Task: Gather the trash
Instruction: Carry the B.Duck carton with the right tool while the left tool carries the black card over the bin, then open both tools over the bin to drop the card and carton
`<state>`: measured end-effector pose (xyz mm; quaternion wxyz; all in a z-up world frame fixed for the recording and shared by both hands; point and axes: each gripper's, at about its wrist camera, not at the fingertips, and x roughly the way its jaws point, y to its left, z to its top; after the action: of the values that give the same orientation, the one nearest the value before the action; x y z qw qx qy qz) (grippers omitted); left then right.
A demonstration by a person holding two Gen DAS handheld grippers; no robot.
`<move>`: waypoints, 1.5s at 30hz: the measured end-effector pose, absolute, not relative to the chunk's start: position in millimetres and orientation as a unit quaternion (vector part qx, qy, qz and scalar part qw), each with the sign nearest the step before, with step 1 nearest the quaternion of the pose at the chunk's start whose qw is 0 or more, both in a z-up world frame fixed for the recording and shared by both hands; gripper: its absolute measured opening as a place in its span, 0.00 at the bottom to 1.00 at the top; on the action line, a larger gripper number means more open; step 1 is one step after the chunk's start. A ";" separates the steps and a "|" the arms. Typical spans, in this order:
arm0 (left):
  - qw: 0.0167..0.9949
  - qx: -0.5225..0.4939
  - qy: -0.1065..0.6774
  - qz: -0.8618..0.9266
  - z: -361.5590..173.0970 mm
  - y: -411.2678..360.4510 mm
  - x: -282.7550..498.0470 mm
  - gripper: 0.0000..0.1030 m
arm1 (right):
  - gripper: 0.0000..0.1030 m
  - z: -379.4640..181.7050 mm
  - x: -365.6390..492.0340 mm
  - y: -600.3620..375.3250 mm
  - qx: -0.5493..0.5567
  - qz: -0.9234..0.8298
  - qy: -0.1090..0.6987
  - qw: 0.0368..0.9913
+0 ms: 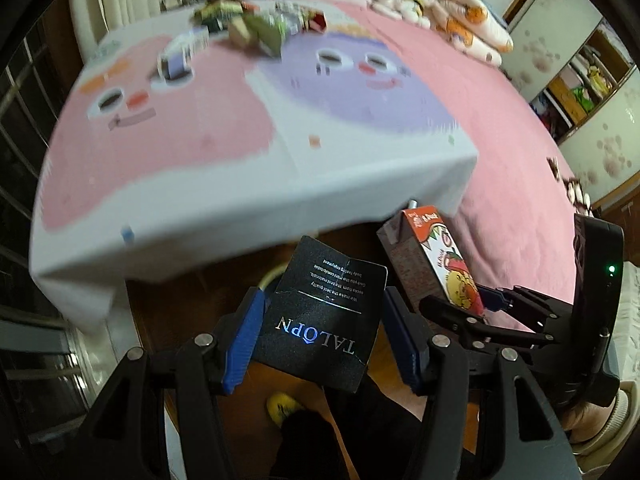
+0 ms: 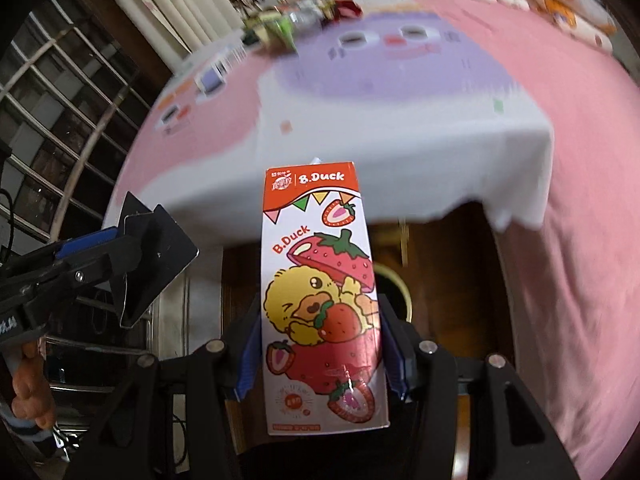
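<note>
My left gripper (image 1: pixel 322 332) is shut on a black cardboard package (image 1: pixel 320 320) printed "TALOPN", held in the air below the table's front edge. My right gripper (image 2: pixel 320 344) is shut on a strawberry B.Duck drink carton (image 2: pixel 320 300), upright between the blue pads. The carton (image 1: pixel 436 264) and right gripper (image 1: pixel 480 304) also show at the right of the left wrist view. The left gripper with the black package (image 2: pixel 156 256) shows at the left of the right wrist view. More trash, a blurred pile of packets and cartons (image 1: pixel 248 28), lies at the table's far edge.
A table with a pink, purple and white cartoon cloth (image 1: pixel 200 152) is ahead. A pink bed (image 1: pixel 500 128) with stuffed toys lies to the right. A round bin rim (image 2: pixel 396 288) shows on the wooden floor under the table. A window grille (image 2: pixel 60 100) is at left.
</note>
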<state>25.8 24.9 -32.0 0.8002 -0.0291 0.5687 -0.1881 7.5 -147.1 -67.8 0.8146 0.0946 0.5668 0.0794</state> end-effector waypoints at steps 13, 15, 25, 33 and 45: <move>0.755 0.001 0.630 -0.181 -178.4 -10.0 18.4 0.57 | 0.50 -211.2 -6.9 -158.5 0.135 0.023 0.612 0.779; 0.752 0.007 0.634 -0.179 -199.1 -15.7 26.6 0.58 | 0.50 -231.1 -4.8 -161.9 0.141 0.018 0.616 0.774; 0.752 0.014 0.640 -0.153 -279.8 -36.1 53.5 0.63 | 0.50 -301.0 13.5 -174.8 0.136 0.010 0.625 0.769; 0.751 0.020 0.649 -0.120 -303.7 -26.8 70.5 0.86 | 0.50 -322.5 27.5 -177.1 0.127 0.012 0.628 0.768; 0.758 0.012 0.645 -0.092 -296.1 -12.7 77.4 0.89 | 0.52 -341.5 47.7 -167.8 0.099 0.027 0.640 0.761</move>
<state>77.4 -12.7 -296.1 0.7582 0.0121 0.6453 -0.0921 47.7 -167.8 -341.5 0.7614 0.0986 0.6401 0.0272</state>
